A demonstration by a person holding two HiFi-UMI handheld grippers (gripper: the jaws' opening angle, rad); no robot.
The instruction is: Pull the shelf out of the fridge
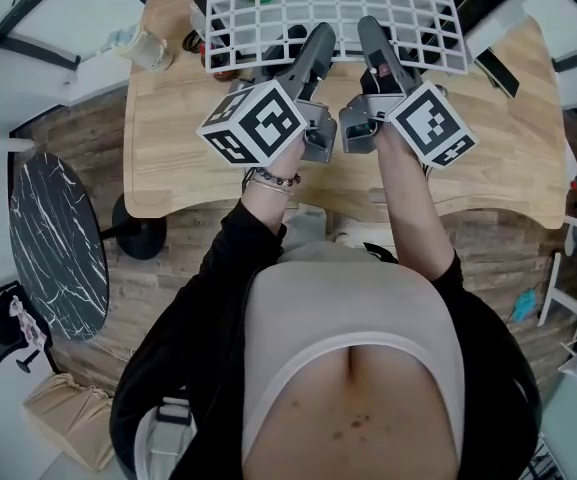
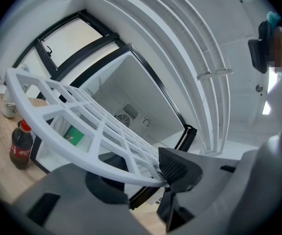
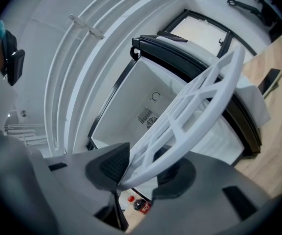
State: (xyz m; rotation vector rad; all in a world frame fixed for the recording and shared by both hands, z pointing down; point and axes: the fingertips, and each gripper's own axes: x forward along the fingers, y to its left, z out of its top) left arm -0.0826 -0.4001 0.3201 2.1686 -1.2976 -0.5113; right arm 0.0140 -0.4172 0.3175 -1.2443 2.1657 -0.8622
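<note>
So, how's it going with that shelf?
Both clamped on shelf edge: left gripper, right gripper. Shelf out in front of open fridge, over table. Nothing blocking it.

The shelf (image 1: 333, 13) is a white plastic grid of square openings with a thick rounded rim. It is wholly out of the fridge (image 2: 131, 94), raised in the air just in front of the fridge's open mouth. The fridge is a small box with a black frame, a white inside and a round vent on its back wall, and it stands open on the wooden surface (image 1: 488, 148).
</note>
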